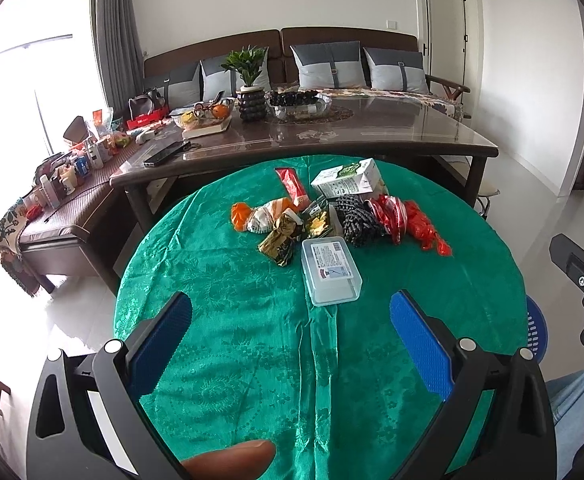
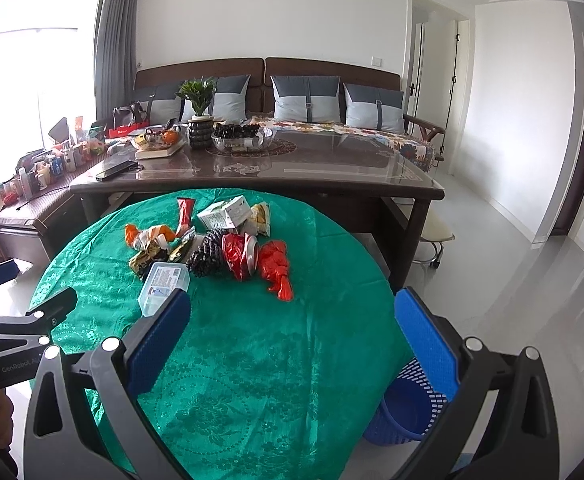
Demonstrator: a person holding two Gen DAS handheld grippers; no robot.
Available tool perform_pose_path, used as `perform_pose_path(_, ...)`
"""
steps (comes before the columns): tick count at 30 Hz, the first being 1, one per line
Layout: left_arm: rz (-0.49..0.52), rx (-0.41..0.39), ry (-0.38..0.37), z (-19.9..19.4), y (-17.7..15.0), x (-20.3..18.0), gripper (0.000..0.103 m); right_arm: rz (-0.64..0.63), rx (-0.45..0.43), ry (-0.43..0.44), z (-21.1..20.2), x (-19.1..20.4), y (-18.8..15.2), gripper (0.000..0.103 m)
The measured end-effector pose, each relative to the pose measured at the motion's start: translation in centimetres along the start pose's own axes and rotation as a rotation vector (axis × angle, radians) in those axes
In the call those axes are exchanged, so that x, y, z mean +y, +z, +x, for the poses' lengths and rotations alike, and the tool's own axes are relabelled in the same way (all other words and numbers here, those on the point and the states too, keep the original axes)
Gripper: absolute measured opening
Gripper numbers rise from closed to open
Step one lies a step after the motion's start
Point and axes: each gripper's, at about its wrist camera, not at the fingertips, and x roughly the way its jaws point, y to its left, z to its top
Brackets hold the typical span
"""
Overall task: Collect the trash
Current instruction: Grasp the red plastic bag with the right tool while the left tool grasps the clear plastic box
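Left wrist view: left hand-held gripper [image 1: 290, 344] spread apart, empty, above the green worktop [image 1: 220, 320]. Right hand-held gripper [image 2: 292, 336] likewise. Trash pile [image 1: 332, 212] mid-worktop, untouched. Start of pickup, I'd say; next: close on clear box [image 1: 331, 271], drop in blue basket [image 2: 402, 416].

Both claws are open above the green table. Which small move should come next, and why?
Probably move the left claw forward to close on the clear plastic box. It is the nearest piece of the trash pile, it lies just ahead between the open fingers, and the blue basket waits on the floor beside the table.
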Motion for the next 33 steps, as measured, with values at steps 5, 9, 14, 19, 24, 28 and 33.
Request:
perform_pose_path(5, -0.006, 0.052, -0.01, 1.5, -0.4, 0.0, 0.098, 0.002, 0.031, -0.004, 1.9, -0.1, -0.7, 0.098)
perform_pose_path(9, -0.02, 0.139, -0.033, 4.3, -1.2, -0.2, 0.098, 0.016, 0.093, 0.008, 4.5, -0.5, -2.2, 0.098)
perform_pose_path(14, -0.031, 0.21, -0.051, 7.1, -2.2, -0.5, 0.098, 0.029, 0.163, -0.006, 6.8, -1.3, -4.1, 0.098)
perform_pose_path(19, -0.051, 0.272, -0.116, 9.8, -1.9, -1.1, 0.098, 0.044, 0.209, -0.006, 8.2, -1.8, -5.5, 0.098)
perform_pose_path(24, -0.075, 0.303, -0.153, 12.5, -0.4, -1.7, 0.098, 0.038, 0.236, 0.003, 9.1, -1.9, -6.5, 0.098)
perform_pose_path(28, -0.063, 0.305, -0.138, 14.5, 1.3, -2.6, 0.098, 0.042, 0.258, 0.02, 9.9, -2.4, -6.6, 0.098)
perform_pose_path(33, -0.034, 0.333, -0.098, 18.5, 2.8, -4.1, 0.098, -0.006, 0.217, 0.113, 12.5, -3.2, -4.5, 0.098)
